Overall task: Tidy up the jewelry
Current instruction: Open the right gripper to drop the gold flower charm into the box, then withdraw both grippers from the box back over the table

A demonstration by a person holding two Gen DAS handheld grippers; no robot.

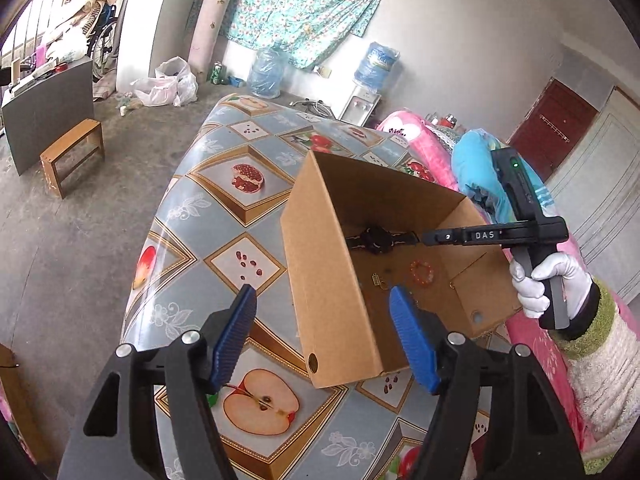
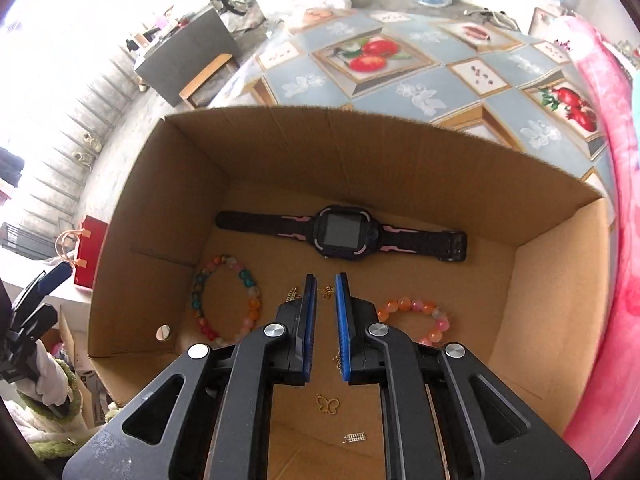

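A cardboard box [image 2: 360, 152] stands on the fruit-patterned table [image 1: 240, 200]. Inside lie a black and pink watch [image 2: 344, 232], a multicoloured bead bracelet [image 2: 248, 300], an orange and pink bead bracelet [image 2: 420, 308], a thin gold chain [image 2: 326, 292], a gold butterfly charm [image 2: 328, 405] and a small clasp piece [image 2: 355, 438]. My right gripper [image 2: 325, 280] hangs inside the box over the chain, its jaws a narrow gap apart and nothing held between them. My left gripper [image 1: 322, 296] is open and empty, straddling the box's near left wall [image 1: 320, 280]. The right gripper also shows in the left wrist view [image 1: 424, 237], beside the watch [image 1: 376, 239].
A pink quilt [image 1: 536, 340] lies along the table's right side. A wooden stool [image 1: 72, 152] and a grey cabinet [image 1: 48, 108] stand on the floor to the left. Water bottles [image 1: 266, 70] stand by the far wall. A red gift bag [image 2: 90, 252] sits left of the box.
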